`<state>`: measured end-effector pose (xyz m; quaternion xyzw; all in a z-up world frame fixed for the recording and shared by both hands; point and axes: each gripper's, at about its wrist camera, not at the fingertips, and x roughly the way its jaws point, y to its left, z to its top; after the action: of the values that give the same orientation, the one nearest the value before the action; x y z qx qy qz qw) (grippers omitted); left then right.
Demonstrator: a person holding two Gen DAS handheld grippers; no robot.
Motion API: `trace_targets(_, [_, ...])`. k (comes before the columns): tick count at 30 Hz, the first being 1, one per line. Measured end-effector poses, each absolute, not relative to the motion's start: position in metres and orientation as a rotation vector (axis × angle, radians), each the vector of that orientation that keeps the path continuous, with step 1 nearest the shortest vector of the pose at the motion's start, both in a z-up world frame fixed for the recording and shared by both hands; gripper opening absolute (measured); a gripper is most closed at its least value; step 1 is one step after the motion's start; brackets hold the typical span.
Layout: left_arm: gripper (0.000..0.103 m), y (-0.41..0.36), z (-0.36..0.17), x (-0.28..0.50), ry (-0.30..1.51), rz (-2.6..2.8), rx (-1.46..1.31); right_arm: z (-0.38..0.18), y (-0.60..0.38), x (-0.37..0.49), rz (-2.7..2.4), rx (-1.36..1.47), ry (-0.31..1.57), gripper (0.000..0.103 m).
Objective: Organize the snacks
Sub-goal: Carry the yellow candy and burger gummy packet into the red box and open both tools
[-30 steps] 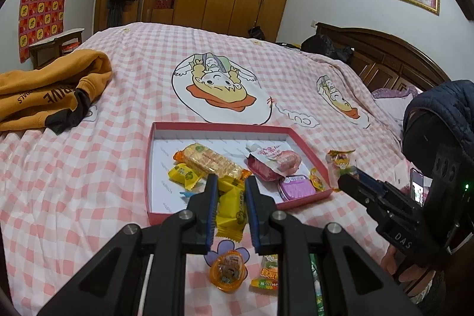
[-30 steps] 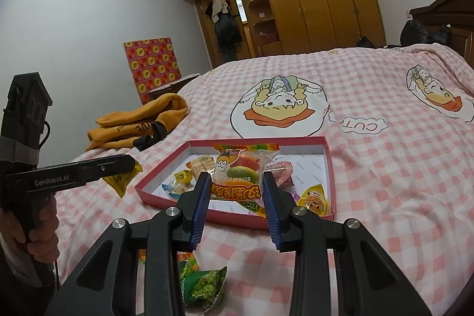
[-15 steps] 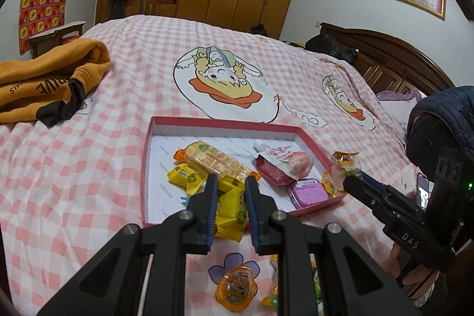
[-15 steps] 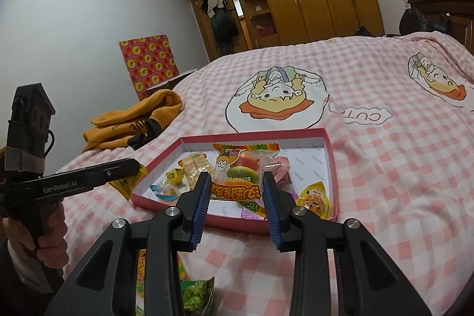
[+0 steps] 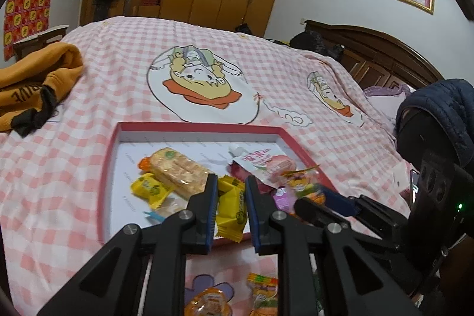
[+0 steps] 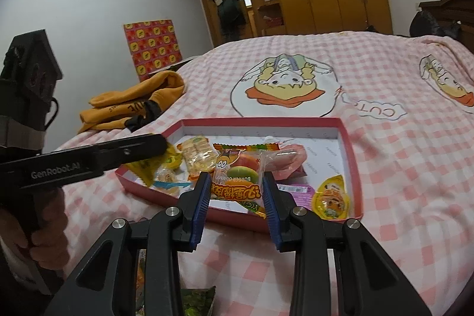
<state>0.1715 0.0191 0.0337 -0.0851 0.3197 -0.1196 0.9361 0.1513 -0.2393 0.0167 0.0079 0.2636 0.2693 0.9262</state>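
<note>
A pink-checked bedspread (image 5: 89, 168) covers the bed and carries a shallow red-rimmed tray (image 5: 189, 127), the landmark here. An orange garment (image 5: 35, 76) lies well beyond the tray's far left corner. Over the tray's near edge, the left gripper (image 5: 230, 197) has its jaws pinching a yellow snack packet (image 5: 232, 209). Over the tray's near right part, the right gripper (image 6: 237, 194) has its jaws clamped on a burger gummy bag (image 6: 240, 171). Inside the tray lie a cracker pack (image 5: 177, 172), a pink pouch (image 5: 260, 165) and a jelly cup (image 6: 331, 197). Nearer than the tray, loose snacks (image 5: 260, 292) rest on the bedspread.
</note>
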Motion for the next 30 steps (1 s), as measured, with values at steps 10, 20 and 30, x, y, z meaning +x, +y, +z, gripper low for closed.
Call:
trace_targets(10, [0.019, 0.009, 0.027, 0.175, 0.661, -0.256, -0.157, 0.009, -0.231, 0.155, 0.575, -0.009, 0.590, 0.036])
trace_targets(20, [0.019, 0.010, 0.028, 0.174, 0.651, -0.245, -0.149, 0.008, -0.228, 0.157, 0.569, -0.015, 0.601, 0.036])
trace_targets(30, [0.040, 0.012, 0.032, 0.175, 0.639, -0.218, -0.137, 0.006, -0.234, 0.162, 0.541, 0.003, 0.618, 0.040])
